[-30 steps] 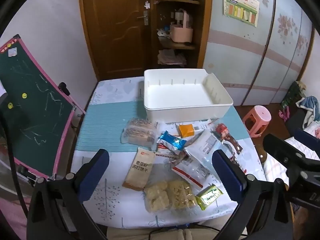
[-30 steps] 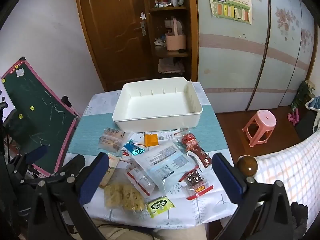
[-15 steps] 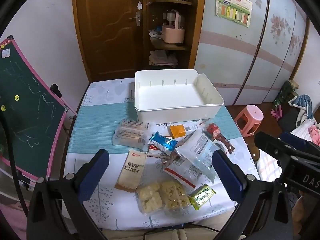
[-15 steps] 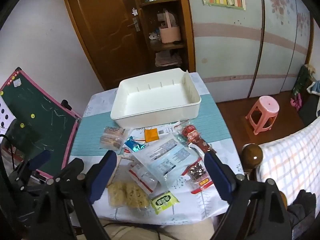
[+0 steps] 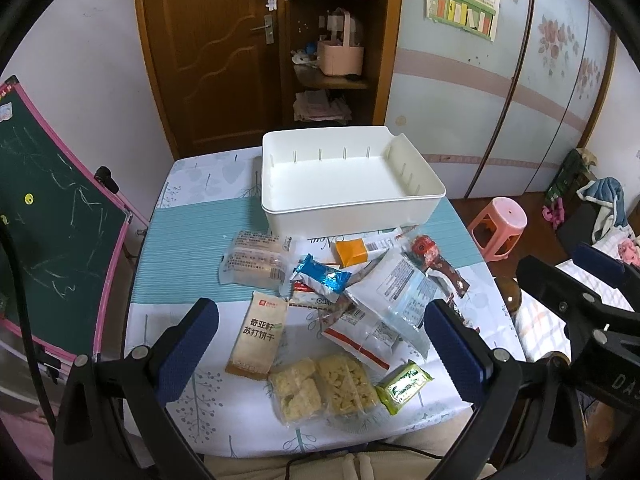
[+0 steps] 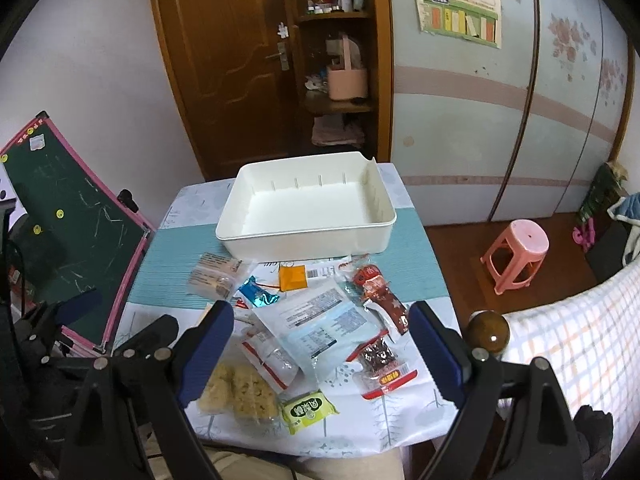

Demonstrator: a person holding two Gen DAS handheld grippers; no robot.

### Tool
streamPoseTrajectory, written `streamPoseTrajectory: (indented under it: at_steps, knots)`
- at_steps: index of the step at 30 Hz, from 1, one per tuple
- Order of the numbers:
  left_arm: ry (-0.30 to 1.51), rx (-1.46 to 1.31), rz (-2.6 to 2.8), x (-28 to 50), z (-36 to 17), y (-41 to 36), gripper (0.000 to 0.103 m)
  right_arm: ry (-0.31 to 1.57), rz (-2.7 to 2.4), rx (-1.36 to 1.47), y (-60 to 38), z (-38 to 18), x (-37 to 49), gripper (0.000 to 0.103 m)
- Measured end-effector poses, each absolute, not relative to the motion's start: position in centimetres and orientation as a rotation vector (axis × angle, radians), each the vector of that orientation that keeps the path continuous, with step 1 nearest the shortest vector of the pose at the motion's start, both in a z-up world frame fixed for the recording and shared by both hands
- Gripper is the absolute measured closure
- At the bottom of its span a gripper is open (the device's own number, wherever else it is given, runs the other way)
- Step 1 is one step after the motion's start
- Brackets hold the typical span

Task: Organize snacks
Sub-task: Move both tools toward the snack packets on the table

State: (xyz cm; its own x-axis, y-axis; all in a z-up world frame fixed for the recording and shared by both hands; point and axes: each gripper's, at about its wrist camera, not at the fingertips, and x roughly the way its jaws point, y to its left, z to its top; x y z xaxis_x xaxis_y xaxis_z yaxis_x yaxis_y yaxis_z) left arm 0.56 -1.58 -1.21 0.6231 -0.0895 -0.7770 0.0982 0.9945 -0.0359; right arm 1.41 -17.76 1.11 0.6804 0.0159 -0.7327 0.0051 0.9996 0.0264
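Both units lowered slightly toward worktop [image 5: 180, 240] over last second. Left gripper [image 5: 320, 344] and right gripper [image 6: 320, 344]: wide open, empty, above snacks [image 5: 344, 312]. Snacks scattered, untouched. Beyond: white bin [image 5: 344, 184] empty. Sorting not begun.

I face a room with white walls. A brown wooden door [image 5: 208, 60] stands on the far wall, left of centre. Directly right of it, an open wooden shelf unit [image 5: 336, 40] holds a pink basket [image 5: 340, 56] and small bottles. Pale sliding wardrobe doors [image 5: 520, 92] with a pink band and flower motifs fill the far right; a poster [image 5: 462, 8] hangs on them. A green chalkboard [image 5: 52, 208] with a pink frame leans at the left. A pink plastic stool [image 6: 516, 256] stands on the dark wooden floor at the right. Lighting is soft and even.
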Motion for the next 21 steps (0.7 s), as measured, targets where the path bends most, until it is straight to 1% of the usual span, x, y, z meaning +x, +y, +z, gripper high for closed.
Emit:
streamPoseTrajectory:
  at_steps: [21]
  knots:
    - [0.908, 0.031, -0.087, 0.65, -2.02, -1.66, 0.001, 0.836, 0.034, 0.062, -18.06, 0.34, 1.40, 0.013]
